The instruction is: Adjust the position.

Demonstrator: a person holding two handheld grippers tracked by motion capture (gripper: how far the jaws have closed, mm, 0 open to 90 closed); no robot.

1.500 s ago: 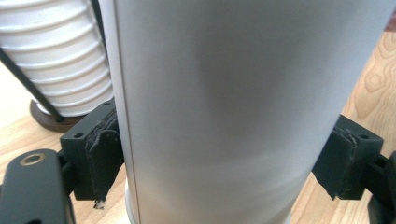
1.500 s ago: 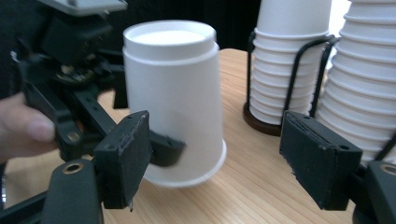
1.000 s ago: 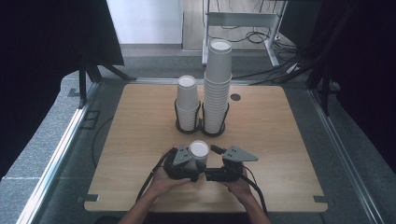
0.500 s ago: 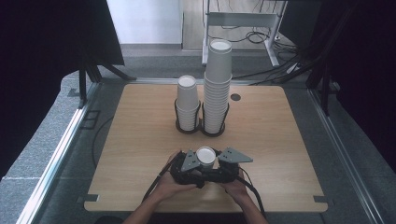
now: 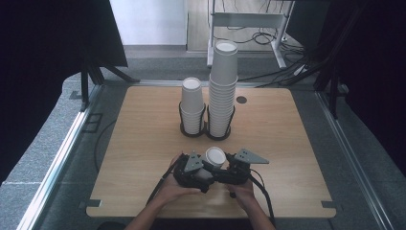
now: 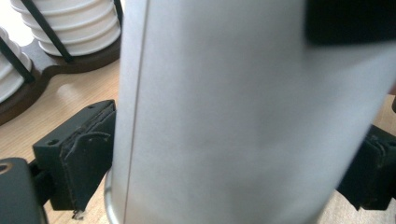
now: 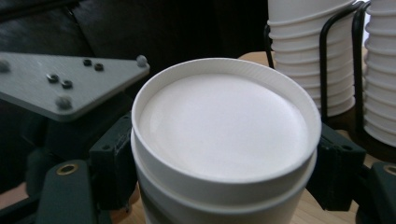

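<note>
High view — we hold a white cup [image 5: 215, 157] between both grippers, near side of the cup holder [image 5: 206, 130] | left gripper [image 5: 195, 168] jaws just opened, flanking the cup | right gripper [image 5: 233, 167] jaws clamped on it

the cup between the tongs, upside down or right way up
Upside down. The cup shows its closed, recessed base on top in the right gripper view; the high view shows that flat white disc facing up too.
</note>
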